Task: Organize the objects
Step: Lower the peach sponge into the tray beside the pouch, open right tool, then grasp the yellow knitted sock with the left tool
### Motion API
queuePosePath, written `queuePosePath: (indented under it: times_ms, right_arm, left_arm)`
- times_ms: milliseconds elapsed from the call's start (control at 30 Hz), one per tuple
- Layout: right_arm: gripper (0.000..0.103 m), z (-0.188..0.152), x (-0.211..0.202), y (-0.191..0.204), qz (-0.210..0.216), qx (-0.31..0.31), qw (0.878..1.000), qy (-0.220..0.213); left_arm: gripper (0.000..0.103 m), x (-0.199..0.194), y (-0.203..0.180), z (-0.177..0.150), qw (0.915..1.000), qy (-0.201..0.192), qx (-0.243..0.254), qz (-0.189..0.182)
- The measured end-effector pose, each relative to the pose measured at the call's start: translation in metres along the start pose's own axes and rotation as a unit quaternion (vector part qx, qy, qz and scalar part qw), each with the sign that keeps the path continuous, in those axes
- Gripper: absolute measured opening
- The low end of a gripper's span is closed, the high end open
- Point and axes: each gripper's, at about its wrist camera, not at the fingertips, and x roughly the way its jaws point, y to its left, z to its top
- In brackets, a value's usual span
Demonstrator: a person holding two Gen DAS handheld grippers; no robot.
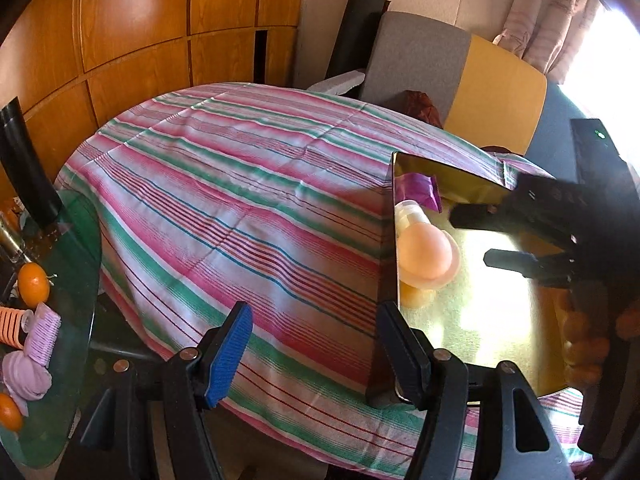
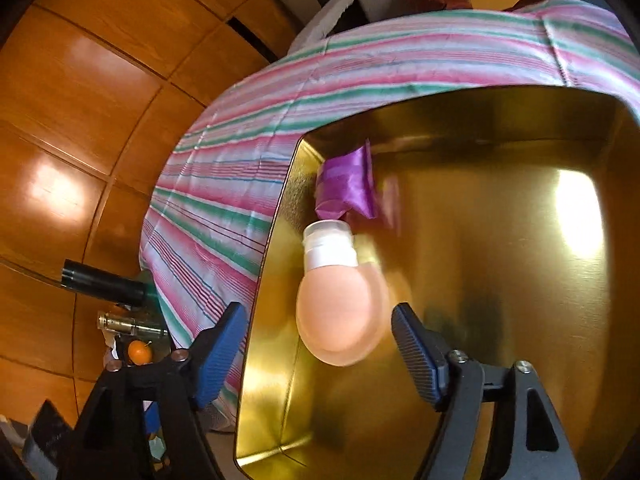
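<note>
Two items, bottle (image 2: pixel 340 300) and purple pouch (image 2: pixel 346 188), inside gold tin (image 2: pixel 500 240)

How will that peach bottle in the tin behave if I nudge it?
The bottle lies on its side on the gold tin's smooth floor, so it will probably roll or slide. Its rounded, translucent body looks soft and squeezable, likely light. Its white cap points toward the purple packet.

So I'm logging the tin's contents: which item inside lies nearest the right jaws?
The peach squeeze bottle with the white cap, just ahead of the jaws; the purple pouch sits farther back.
</note>
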Motion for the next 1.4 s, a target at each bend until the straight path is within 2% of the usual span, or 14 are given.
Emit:
queuePosePath:
  times_ms: [133, 200, 300, 433, 700, 1133, 1400]
  right_arm:
    - [0.086, -0.011, -0.02, -0.003, -0.023, -0.028, 0.999, -0.018]
    - [0.087, -0.018, -0.029, -0.004, -0.044, -0.048, 0.997, -0.028]
    - [0.095, -0.03, -0.044, -0.008, -0.07, -0.073, 0.994, -0.046]
    - [0.096, -0.044, -0.064, -0.013, -0.101, -0.103, 0.987, -0.071]
    - [0.102, -0.061, -0.103, -0.03, -0.137, -0.126, 0.976, -0.112]
    - [0.103, -0.071, -0.172, -0.093, -0.191, -0.095, 0.964, -0.156]
    - [0.103, -0.066, -0.225, -0.15, -0.258, -0.07, 0.947, -0.178]
  left_arm:
    - [0.066, -0.005, -0.006, 0.001, 0.9999, -0.006, 0.008, -0.001]
    - [0.066, -0.008, -0.01, 0.002, 0.9999, -0.008, 0.014, -0.001]
    - [0.066, -0.012, -0.018, 0.002, 0.9996, -0.011, 0.024, -0.004]
    - [0.066, -0.018, -0.03, 0.001, 0.9991, -0.014, 0.041, -0.007]
    - [0.066, -0.025, -0.054, -0.002, 0.9974, -0.016, 0.068, -0.019]
    - [0.067, -0.027, -0.09, -0.006, 0.9929, -0.009, 0.114, -0.032]
    - [0.067, -0.027, -0.118, -0.003, 0.9882, -0.007, 0.144, -0.05]
